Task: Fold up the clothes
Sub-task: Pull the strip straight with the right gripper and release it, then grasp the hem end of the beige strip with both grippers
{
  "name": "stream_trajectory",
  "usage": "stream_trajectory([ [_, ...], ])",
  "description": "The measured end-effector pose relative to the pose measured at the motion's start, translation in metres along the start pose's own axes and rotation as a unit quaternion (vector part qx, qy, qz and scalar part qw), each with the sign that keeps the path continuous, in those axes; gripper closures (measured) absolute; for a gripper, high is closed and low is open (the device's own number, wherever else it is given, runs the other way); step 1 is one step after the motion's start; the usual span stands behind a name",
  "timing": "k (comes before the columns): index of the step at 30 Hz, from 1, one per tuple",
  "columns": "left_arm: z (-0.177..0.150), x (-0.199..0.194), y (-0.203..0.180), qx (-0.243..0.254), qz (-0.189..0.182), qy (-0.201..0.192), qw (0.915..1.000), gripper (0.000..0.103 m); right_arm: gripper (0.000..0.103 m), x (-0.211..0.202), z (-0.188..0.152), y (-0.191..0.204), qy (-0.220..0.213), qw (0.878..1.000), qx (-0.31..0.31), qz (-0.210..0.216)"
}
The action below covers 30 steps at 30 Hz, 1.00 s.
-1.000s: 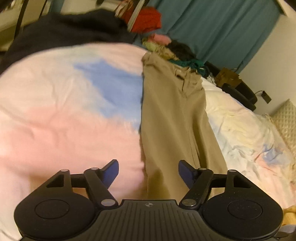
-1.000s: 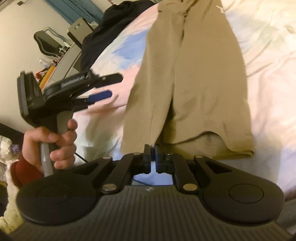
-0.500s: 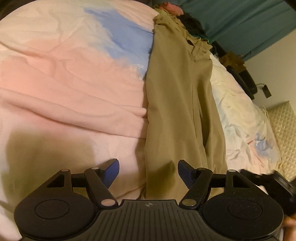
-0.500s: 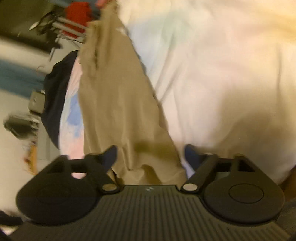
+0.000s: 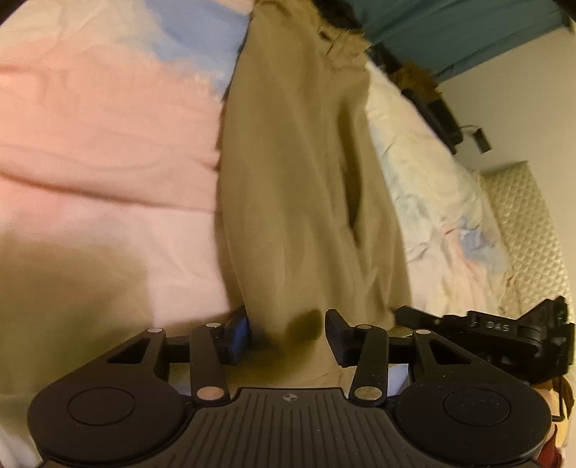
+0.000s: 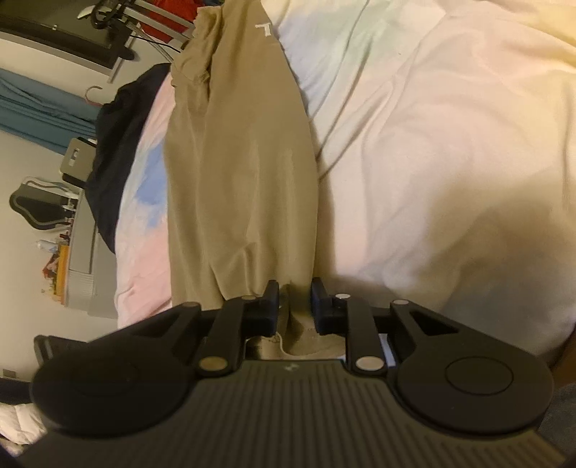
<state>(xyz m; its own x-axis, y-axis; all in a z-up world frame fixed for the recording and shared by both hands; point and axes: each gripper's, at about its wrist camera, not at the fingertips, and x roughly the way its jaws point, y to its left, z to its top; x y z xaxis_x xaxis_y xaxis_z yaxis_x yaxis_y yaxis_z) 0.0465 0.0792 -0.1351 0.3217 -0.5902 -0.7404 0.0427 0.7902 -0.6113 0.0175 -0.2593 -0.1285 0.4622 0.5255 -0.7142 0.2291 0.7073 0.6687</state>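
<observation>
In the left wrist view, the tan trousers [image 5: 298,172] ran up the middle of the frame across the pastel bedspread [image 5: 100,136]. The left gripper [image 5: 287,336] sat at the lower centre, its jaws spread wide on either side of the trousers' near hem. Only this view showed the right gripper [image 5: 504,334] from outside at the lower right, with blurred letters that could not be read. A teal curtain [image 5: 450,32] filled the upper right.

In the right wrist view, the right gripper [image 6: 294,306] had its jaws narrowly parted around the hem, not yet pinching it. Only here appeared a white tag [image 6: 264,29] near the waistband, a dark garment [image 6: 115,144] and a grey desk [image 6: 81,259] at the left.
</observation>
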Motion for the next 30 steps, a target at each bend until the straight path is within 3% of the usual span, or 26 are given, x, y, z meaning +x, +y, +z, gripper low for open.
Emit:
stream_trajectory([
  [3, -0.003, 0.0, 0.002, -0.008, 0.0, 0.004, 1.0, 0.055, 0.077, 0.001, -0.002, -0.001, -0.003, 0.999, -0.001, -0.032],
  [6, -0.005, 0.0, 0.004, -0.02, -0.006, 0.004, 0.9998, 0.052, 0.057, -0.001, -0.004, -0.001, -0.016, 0.999, -0.002, -0.041],
  [7, -0.005, 0.0, 0.004, -0.024, -0.008, 0.004, 0.9997, 0.052, 0.056, 0.0, -0.005, 0.0, -0.016, 0.999, -0.006, -0.04],
  [15, -0.006, 0.003, 0.0, -0.024, -0.017, 0.007, 0.9995, 0.04, 0.054, 0.01, -0.006, 0.006, 0.015, 0.998, -0.042, -0.051],
  [19, -0.006, 0.002, -0.001, -0.022, -0.027, 0.003, 0.9994, 0.038, 0.054, 0.008, -0.009, 0.006, 0.048, 0.998, -0.037, -0.005],
  [20, -0.006, 0.003, -0.002, -0.021, -0.026, 0.003, 0.9994, 0.041, 0.059, 0.008, -0.011, 0.007, 0.05, 0.998, -0.043, -0.007],
  [23, -0.007, 0.003, -0.004, -0.015, -0.013, 0.002, 0.9998, 0.049, 0.087, 0.006, -0.017, 0.014, 0.056, 0.996, -0.067, -0.02],
  [25, -0.009, 0.002, -0.005, -0.01, -0.001, -0.002, 0.9999, 0.06, 0.092, 0.002, -0.022, 0.02, 0.045, 0.994, -0.09, -0.031],
  [29, -0.009, -0.007, -0.004, -0.024, -0.008, -0.023, 0.9994, 0.094, 0.094, -0.013, -0.027, 0.031, 0.01, 0.992, -0.122, -0.029],
  [30, -0.009, -0.011, -0.003, -0.028, -0.014, -0.031, 0.999, 0.095, 0.094, -0.02, -0.026, 0.032, -0.002, 0.993, -0.12, -0.018],
])
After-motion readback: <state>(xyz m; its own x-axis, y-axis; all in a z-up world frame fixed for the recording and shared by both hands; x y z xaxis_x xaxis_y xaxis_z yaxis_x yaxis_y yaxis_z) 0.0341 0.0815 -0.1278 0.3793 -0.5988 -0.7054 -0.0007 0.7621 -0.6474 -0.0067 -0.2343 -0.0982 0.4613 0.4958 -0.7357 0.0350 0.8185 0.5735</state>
